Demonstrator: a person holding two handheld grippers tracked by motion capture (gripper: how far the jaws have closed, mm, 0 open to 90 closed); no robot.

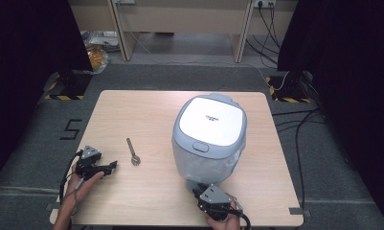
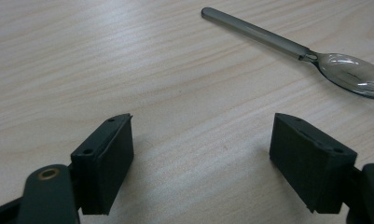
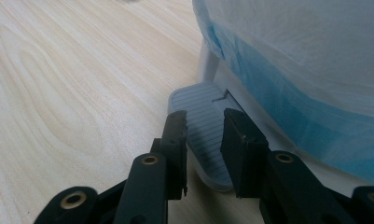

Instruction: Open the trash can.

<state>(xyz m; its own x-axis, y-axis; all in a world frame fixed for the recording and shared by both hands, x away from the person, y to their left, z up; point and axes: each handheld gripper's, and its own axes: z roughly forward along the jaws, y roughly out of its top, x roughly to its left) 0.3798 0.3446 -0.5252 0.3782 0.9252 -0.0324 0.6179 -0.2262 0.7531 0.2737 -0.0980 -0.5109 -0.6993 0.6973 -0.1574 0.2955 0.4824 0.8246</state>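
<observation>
**Rice cooker on table, right gripper at its foot tab, left gripper spread near spoon**

Light wood table [image 1: 132,115], largest thing in the high view, on grey carpet. Rice cooker [image 1: 209,136] sits right of centre, white lid shut, grey-blue rim, body wrapped in a thin translucent film. In the right gripper view the film shows blue-white over the cooker's lower wall [image 3: 296,79].

Right gripper [image 1: 201,195] at the near edge, held in the person's right hand [image 1: 224,221], grey three-cornered plate on top, nose pointing at the cooker's base. In the right gripper view its jaws stand close together on either side of a ribbed grey tab [image 3: 205,126] that sticks out flat from the cooker's bottom onto the table. A narrow gap shows between each jaw and the tab's ribbed top; cannot tell whether they actually pinch it.

Left gripper [image 1: 114,165] at the near left of the table, in the left hand [image 1: 84,181], cable trailing off the edge. Its own view [image 2: 201,149] shows the jaws spread wide, released, bare wood between them, hovering low.

Spoon [image 1: 132,152] lies flat left of the cooker, well apart from it, just beyond the left gripper; handle away from the person, bowl [image 2: 352,74] nearer.
</observation>
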